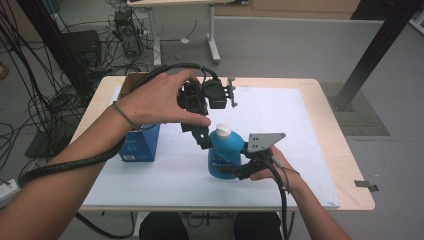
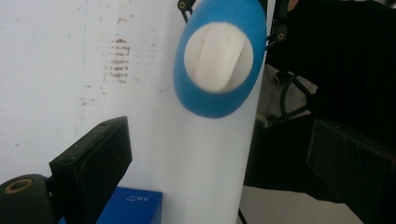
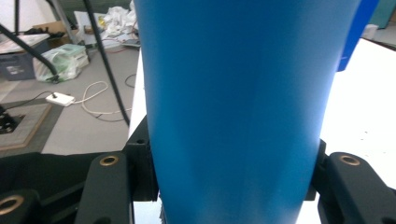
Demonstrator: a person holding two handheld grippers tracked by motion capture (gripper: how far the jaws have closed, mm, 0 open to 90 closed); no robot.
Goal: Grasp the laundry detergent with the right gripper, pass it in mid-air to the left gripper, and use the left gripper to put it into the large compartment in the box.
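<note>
A blue bottle (image 1: 225, 158) with a white cap (image 1: 223, 131) stands upright on the white mat (image 1: 280, 115) near the table's middle. My right gripper (image 1: 240, 167) is shut on the bottle's body from the right, and the blue bottle (image 3: 233, 107) sits between its jaws in the right gripper view. My left gripper (image 1: 202, 137) hangs open just left of and above the cap, pointing down. From the left gripper view I look down on the white cap (image 2: 218, 56) and the blue bottle (image 2: 205, 100), ahead of the spread jaws.
A blue box (image 1: 140, 145) stands at the mat's left, and its corner, the blue box (image 2: 130, 205), appears in the left gripper view. A cardboard box (image 1: 131, 82) sits behind it at the table's back left. The mat's right half is bare. Cables and table legs lie on the floor beyond.
</note>
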